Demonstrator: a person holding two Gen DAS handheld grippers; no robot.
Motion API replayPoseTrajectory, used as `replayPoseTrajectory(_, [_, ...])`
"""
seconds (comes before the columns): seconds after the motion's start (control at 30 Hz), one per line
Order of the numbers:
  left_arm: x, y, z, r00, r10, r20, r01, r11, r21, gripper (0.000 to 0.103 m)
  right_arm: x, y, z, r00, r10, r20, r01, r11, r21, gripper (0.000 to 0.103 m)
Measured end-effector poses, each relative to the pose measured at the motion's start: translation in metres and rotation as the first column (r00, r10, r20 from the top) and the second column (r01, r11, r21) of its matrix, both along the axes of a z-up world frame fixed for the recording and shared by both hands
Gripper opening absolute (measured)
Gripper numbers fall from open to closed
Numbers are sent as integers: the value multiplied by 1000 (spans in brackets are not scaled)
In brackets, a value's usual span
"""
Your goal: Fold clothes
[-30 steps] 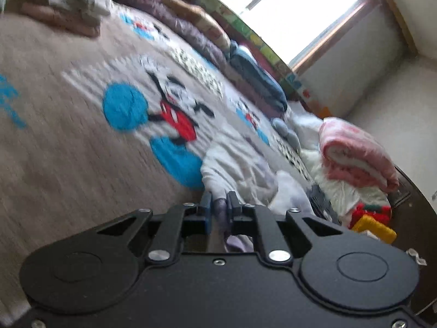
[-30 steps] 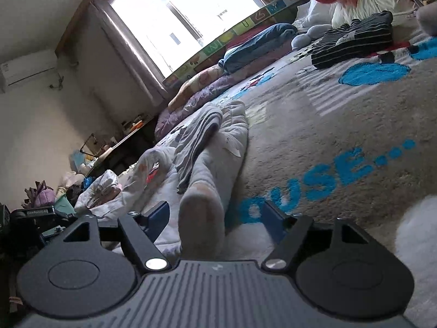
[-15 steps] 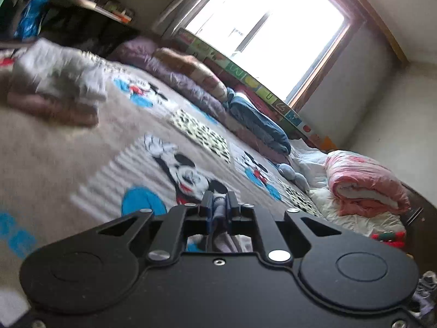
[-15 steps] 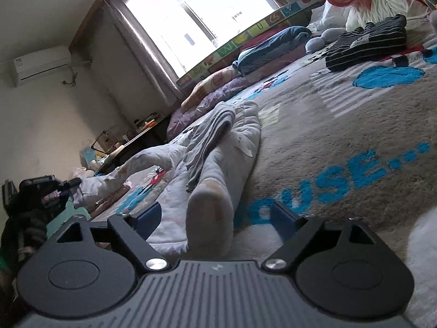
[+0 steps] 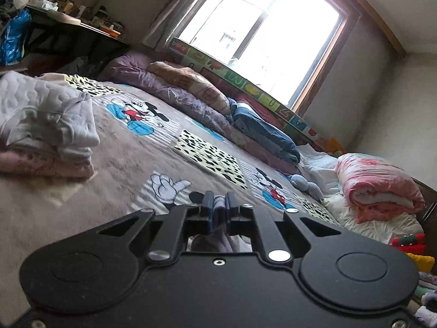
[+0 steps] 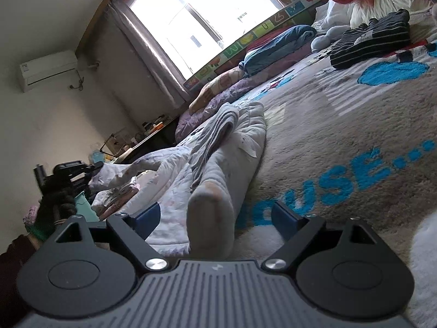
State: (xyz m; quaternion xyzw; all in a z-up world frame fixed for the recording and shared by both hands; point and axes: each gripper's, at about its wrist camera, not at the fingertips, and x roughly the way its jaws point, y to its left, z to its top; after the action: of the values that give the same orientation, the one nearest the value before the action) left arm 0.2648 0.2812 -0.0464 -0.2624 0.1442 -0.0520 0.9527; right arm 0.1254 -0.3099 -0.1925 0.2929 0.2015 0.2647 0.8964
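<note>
On a Mickey Mouse blanket [image 5: 114,169], a stack of folded clothes [image 5: 46,125] lies at far left. To its right the left gripper [image 5: 218,205] is clenched on a pale garment edge [image 5: 218,201], apparently carrying it across for a fold. The right gripper [image 6: 215,216] stands released, its jaws straddling but not pressing the garment's pale leg [image 6: 210,213] on the blanket, likely having just let go.
</note>
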Motion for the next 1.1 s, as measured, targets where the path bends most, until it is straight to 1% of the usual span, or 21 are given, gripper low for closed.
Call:
replayPoseTrajectory(0.27, [44,24,-15,999,-26,-29,27,1000,16,6,1,-2,-1,1000,8,2,-8,1000,22,88])
replayPoseTrajectory(0.37, [54,36,-36,996,-7,-93,6,1000,-6,5,1,-2,-1,1000,10,2,-10,1000,28,88])
replayPoseTrajectory(0.43, [57,45,-50,989,10,-149,-14,1000,-27,5,1,-2,-1,1000,11,2,-11,999,32,88])
replayPoseTrajectory(0.53, [59,47,-58,978,25,-206,-29,999,-16,5,2,-2,-1,1000,13,1,-13,999,36,88])
replayPoseTrajectory(0.77, [63,42,-69,953,77,-291,-55,995,82,6,2,-2,-2,1000,17,4,-18,999,40,88])
replayPoseTrajectory(0.87, [68,33,-72,935,119,-334,-64,983,170,6,2,-1,-2,1000,17,4,-17,999,40,88])
replayPoseTrajectory(0.9, [70,30,-74,928,136,-348,-68,977,200,8,3,-1,-2,1000,17,4,-17,999,38,88])
replayPoseTrajectory(0.93, [71,27,-76,921,154,-358,-73,971,230,12,3,0,-1,1000,15,1,-15,999,30,88])
replayPoseTrajectory(1.0, [73,22,-76,914,172,-366,-73,960,269,16,3,3,2,1000,9,-6,-9,1000,4,88])
replayPoseTrajectory(1.03, [73,22,-75,912,179,-370,-74,957,279,23,3,4,3,1000,6,-10,-6,1000,-8,88])
replayPoseTrajectory(1.07, [71,22,-73,908,191,-372,-81,953,291,28,2,6,4,1000,3,-14,-3,1000,-21,88])
replayPoseTrajectory(1.1, [68,20,-70,905,211,-370,-92,945,313,41,2,7,7,1000,-1,-23,0,999,-37,88])
